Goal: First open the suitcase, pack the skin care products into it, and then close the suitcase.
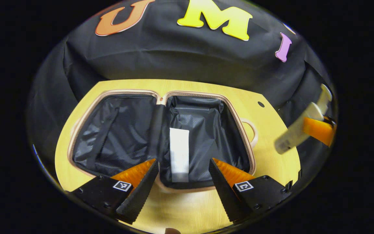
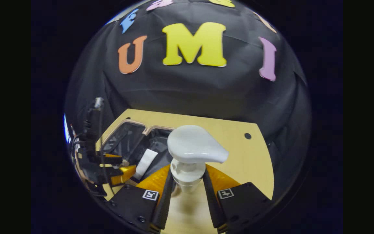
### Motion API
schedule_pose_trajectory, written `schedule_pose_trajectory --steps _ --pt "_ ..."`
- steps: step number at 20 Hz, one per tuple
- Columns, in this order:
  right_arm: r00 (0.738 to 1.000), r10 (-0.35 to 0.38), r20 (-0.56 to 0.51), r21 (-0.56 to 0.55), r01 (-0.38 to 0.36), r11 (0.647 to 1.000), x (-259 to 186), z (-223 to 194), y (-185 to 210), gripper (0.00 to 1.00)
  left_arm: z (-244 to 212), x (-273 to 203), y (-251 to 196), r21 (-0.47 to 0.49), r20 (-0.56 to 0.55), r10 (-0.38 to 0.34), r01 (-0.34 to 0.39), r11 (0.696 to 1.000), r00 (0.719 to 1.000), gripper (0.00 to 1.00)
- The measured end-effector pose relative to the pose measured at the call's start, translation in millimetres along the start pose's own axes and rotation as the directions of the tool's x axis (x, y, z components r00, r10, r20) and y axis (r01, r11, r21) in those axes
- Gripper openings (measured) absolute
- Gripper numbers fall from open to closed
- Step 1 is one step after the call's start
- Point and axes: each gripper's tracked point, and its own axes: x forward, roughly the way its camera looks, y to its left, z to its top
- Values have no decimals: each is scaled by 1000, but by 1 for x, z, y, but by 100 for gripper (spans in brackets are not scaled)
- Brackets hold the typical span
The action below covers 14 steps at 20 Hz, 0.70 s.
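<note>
— What carries everything here?
— A pale wooden tabletop, with a small round hole near its far right corner and the black cloth wall just behind it.
— And what lies directly on it?
— An open suitcase, spread flat in two halves, dark lining up, a tan rim all round and a handle on its right side.

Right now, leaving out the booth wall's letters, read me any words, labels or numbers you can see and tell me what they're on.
No readable words or numbers.
White tube lying in the open suitcase: any print is too blurred to read.
Pump bottle in the right hand-held gripper: no text visible.
Square marker tags on the left hand-held gripper: coded patterns, not text.
</note>
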Motion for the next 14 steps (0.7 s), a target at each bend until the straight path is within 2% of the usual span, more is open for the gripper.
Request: schedule_pose_trajectory --steps 2,4,7,11,14 --pt "999 40 -30 -31 -40 999 23 -6 29 49 -5 -25 15 -8 61 15 -14 1000 998 99" --pt "996 48 -69 -76 -53 996 47 -19 49 49 -11 -50 30 -12 131 40 -39 999 991 99" --pt "983 59 -175 -79 -74 994 78 -54 73 49 -10 -89 50 -15 253 83 -81 997 964 99" --pt "952 99 -291 58 -86 995 94 -85 95 49 8 -144 70 -32 422 110 -106 994 900 99" --pt "950 85 -299 89 -61 994 108 -74 92 46 29 -167 77 -1 521 93 -108 994 848 98"
